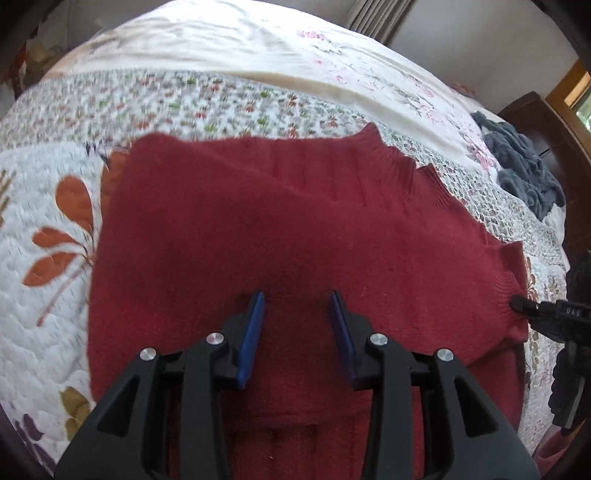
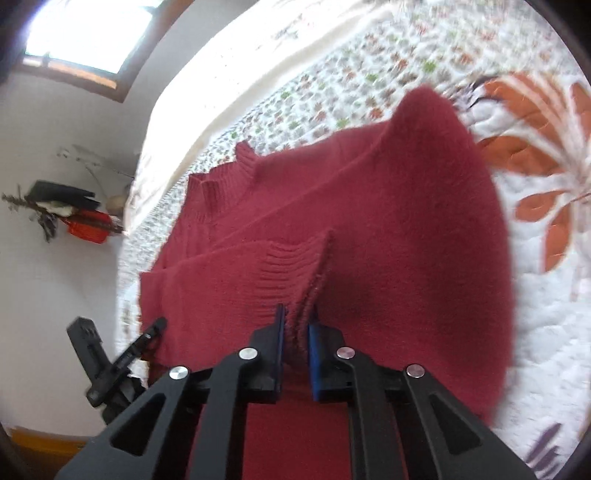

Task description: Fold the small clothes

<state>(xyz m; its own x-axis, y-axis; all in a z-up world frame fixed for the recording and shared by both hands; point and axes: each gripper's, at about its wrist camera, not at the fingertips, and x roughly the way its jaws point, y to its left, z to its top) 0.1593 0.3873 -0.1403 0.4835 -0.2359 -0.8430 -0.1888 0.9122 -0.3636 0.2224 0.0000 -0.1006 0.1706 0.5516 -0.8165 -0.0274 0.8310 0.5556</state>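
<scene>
A dark red knitted sweater lies spread on the floral quilt, partly folded, with its ribbed edges toward the far right. My left gripper hovers over the sweater's near middle, open, with nothing between its blue pads. In the right wrist view the same sweater fills the centre. My right gripper is shut on a ribbed edge of it and lifts that edge into a ridge. The right gripper also shows in the left wrist view, pinching the sweater's right edge. The left gripper appears at the lower left.
A crumpled grey-blue cloth lies at the bed's far right, beside dark wooden furniture. A cream sheet covers the far part of the bed. A white wall with a red item and a window stands left of the bed.
</scene>
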